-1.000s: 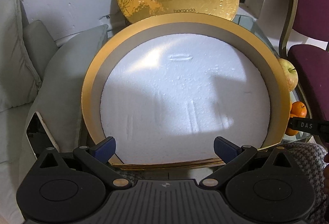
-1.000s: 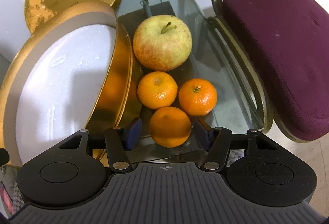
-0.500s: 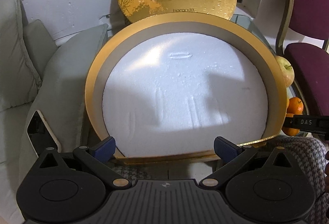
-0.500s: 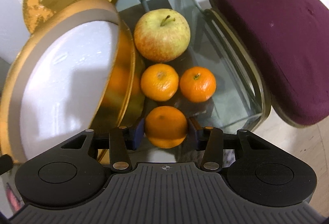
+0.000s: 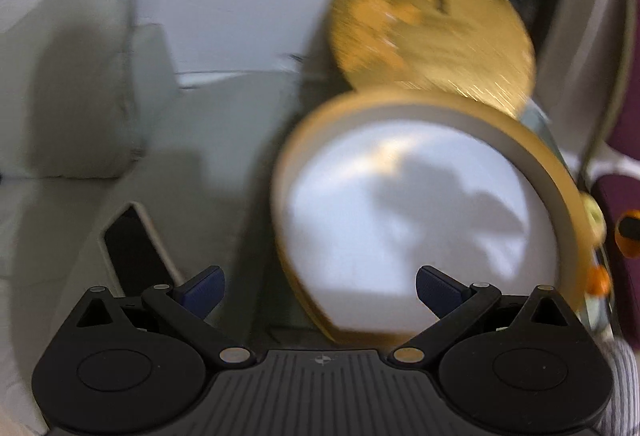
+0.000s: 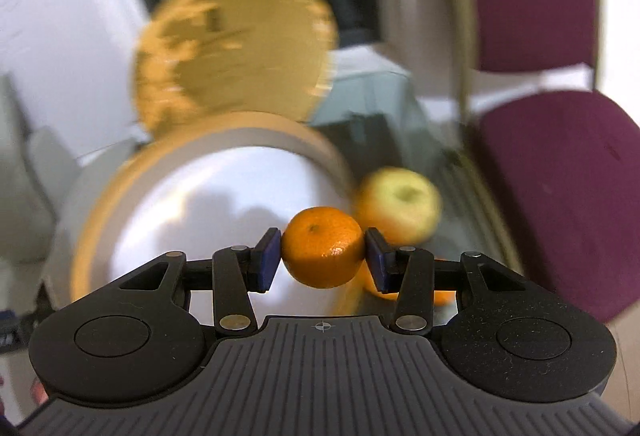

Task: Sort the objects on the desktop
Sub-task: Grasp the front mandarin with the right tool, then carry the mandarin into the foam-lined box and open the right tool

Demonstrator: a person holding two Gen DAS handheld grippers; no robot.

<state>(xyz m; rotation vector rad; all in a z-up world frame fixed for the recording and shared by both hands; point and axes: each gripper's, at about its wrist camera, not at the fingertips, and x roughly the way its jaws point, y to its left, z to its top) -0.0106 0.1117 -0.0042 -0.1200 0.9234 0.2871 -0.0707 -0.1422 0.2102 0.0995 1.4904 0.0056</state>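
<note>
Carrying the fruit over the round gold box (image 6: 92, 220) called, in my judgement, for a level, unhurried swing until it hung above the white foam lining (image 6: 208, 196), then a low release so it would not roll. The right gripper (image 6: 323, 256) was closed on a mandarin (image 6: 322, 246), pinched between both pads just ahead of the apple (image 6: 400, 202), while the left gripper (image 5: 320, 286) stood wide open and empty before the box.

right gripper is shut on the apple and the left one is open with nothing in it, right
Not quite. The right wrist view shows the right gripper shut on a tangerine; the apple lies behind it, untouched. The left gripper is indeed open and empty.
</note>
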